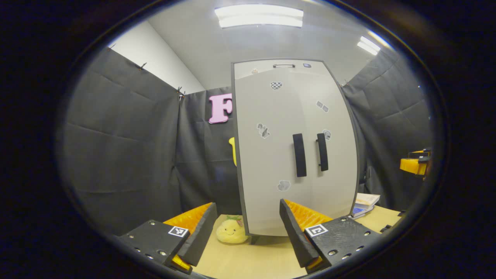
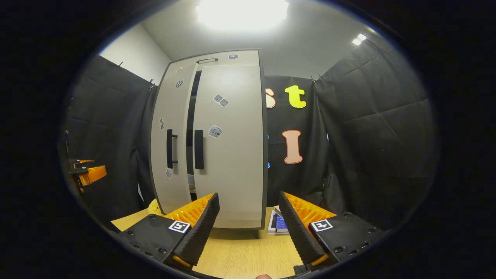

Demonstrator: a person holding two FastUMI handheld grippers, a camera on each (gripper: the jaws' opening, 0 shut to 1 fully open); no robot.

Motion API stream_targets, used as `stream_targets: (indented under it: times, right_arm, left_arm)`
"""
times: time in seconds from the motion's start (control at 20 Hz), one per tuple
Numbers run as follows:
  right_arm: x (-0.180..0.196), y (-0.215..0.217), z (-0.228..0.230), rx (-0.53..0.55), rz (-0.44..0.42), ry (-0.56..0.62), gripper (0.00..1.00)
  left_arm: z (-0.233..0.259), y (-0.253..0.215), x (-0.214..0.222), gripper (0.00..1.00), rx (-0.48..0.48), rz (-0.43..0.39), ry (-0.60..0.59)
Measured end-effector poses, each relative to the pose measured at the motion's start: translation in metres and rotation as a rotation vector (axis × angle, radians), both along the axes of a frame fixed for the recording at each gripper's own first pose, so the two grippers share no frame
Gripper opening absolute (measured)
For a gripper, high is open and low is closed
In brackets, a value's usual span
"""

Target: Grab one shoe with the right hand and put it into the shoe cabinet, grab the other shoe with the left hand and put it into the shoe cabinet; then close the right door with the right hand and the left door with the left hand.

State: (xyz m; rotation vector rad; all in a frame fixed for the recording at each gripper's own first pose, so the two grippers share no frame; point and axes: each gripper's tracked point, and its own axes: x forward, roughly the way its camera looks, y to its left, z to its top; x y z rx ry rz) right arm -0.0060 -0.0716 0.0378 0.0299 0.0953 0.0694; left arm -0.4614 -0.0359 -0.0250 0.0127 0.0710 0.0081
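The tall pale shoe cabinet [image 1: 271, 116] stands on the wooden table, close in front of both grippers. In the right gripper view its right door [image 2: 232, 147] lies flat. The left door [image 2: 170, 116] stands slightly ajar, with a dark gap [image 2: 190, 128] between the two. Each door carries a black vertical handle [image 2: 198, 149] [image 2: 169, 148]. My left gripper [image 1: 248, 203] is open and empty, a short way from the cabinet's lower front. My right gripper [image 2: 248, 194] is also open and empty, facing the right door. Each gripper shows at the edge of the other's view [image 1: 416, 164] [image 2: 87, 172].
A yellow plush toy [image 1: 231, 230] lies on the table [image 1: 248, 259] by the cabinet's lower left corner. A stack of books [image 1: 364, 203] [image 2: 279, 223] lies to the cabinet's right. Black cloth walls close the booth on all sides.
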Motion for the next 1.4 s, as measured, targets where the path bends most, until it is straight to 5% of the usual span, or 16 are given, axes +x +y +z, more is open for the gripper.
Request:
stream_targets:
  times: [1.4]
  right_arm:
    - [-0.004, -0.001, -0.001, 0.002, -0.005, -0.06, 0.97]
  left_arm:
    - [-0.005, 0.025, 0.005, 0.92, -0.005, 0.019, 0.002]
